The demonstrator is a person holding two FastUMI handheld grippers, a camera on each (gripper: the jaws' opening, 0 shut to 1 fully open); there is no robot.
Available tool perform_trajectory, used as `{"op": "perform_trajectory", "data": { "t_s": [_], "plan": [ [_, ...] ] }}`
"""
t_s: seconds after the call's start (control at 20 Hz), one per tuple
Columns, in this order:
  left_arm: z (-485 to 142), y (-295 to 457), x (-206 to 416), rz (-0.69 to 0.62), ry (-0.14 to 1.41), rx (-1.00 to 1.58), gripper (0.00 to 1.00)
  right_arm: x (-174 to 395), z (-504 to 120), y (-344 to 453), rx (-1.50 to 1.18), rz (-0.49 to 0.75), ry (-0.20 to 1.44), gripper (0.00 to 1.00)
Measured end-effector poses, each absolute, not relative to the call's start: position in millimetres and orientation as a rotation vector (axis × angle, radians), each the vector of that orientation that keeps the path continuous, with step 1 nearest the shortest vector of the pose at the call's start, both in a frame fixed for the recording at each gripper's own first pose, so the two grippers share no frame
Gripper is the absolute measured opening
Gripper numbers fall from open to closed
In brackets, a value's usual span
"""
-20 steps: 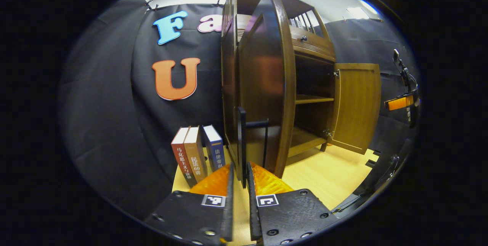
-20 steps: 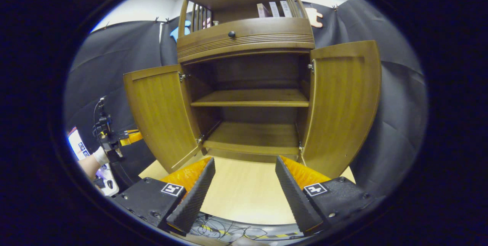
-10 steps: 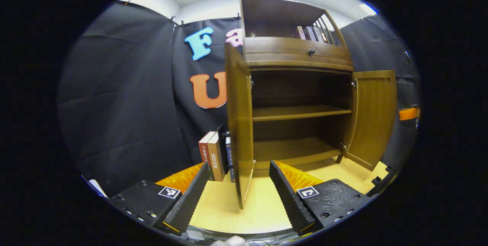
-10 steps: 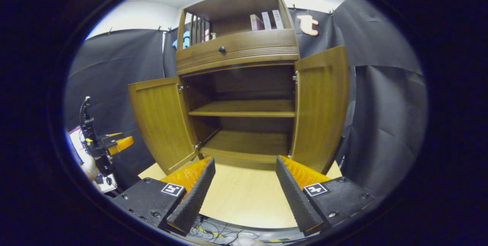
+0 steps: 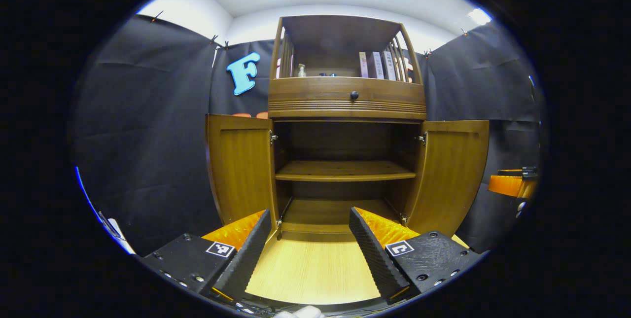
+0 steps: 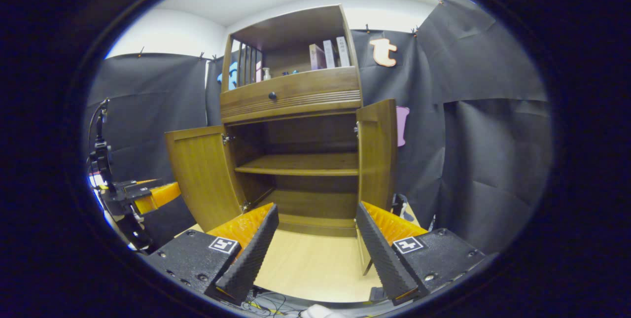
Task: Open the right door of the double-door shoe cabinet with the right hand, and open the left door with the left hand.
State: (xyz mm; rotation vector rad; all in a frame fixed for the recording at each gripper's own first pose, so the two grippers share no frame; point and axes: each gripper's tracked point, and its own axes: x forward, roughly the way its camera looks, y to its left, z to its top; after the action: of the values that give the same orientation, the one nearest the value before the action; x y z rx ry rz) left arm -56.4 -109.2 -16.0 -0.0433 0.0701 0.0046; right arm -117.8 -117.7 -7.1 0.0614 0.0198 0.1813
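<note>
The way into the cabinet (image 5: 345, 106) is flanked by the left door (image 5: 241, 170) and right door (image 5: 456, 172), both swung wide; a shelf (image 5: 345, 171) divides the interior, and bare desk (image 5: 310, 268) lies in front.

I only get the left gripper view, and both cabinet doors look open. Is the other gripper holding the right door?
Observer: No. In the right gripper view, the right gripper is open with nothing between its fingers, and the right door stands beyond it.
Operator: What's behind that door?
Observer: A small dark thing sits low beside it. I cannot tell what it is.
Operator: What does my gripper look like from over there?
Observer: The left gripper is at the left of that view, beside the left door, with a dark cable rising above it.
</note>
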Motion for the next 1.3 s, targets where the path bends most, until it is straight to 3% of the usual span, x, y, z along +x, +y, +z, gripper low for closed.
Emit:
{"op": "perform_trajectory", "data": {
  "t_s": [0.2,0.3,0.35,0.4,0.5,0.85,0.9,1.3],
  "plan": [
    [-11.8,-147.0,-64.2,0.016,0.064,-0.036,0.95,-123.6,-7.2,-128.5,0.048,0.143,-0.003,1.00],
    [-9.2,-158.6,-67.7,0.012,0.054,-0.022,1.00,-125.0,-9.6,-127.2,0.042,0.144,-0.004,1.00],
    [-9.3,-158.3,-69.9,0.019,0.053,-0.007,0.96,-126.2,-9.9,-127.0,0.040,0.141,-0.005,1.00],
    [-7.9,-157.8,-71.6,0.026,0.047,0.002,1.00,-126.3,-12.3,-127.0,0.036,0.144,-0.003,0.99],
    [-3.0,-157.3,-74.2,0.033,0.035,-0.003,0.96,-127.3,-15.1,-125.7,0.032,0.148,0.001,1.00],
    [6.5,-151.8,-77.6,0.035,0.015,-0.022,1.00,-129.7,-3.8,-120.9,0.027,0.140,-0.029,0.99],
    [6.8,-152.4,-77.8,0.030,0.013,-0.021,0.96,-128.9,-3.0,-120.7,0.022,0.132,-0.034,0.99],
    [8.4,-151.2,-74.8,0.013,0.017,0.009,0.96,-133.2,2.8,-119.9,0.005,0.108,-0.051,1.00]
  ]
}}
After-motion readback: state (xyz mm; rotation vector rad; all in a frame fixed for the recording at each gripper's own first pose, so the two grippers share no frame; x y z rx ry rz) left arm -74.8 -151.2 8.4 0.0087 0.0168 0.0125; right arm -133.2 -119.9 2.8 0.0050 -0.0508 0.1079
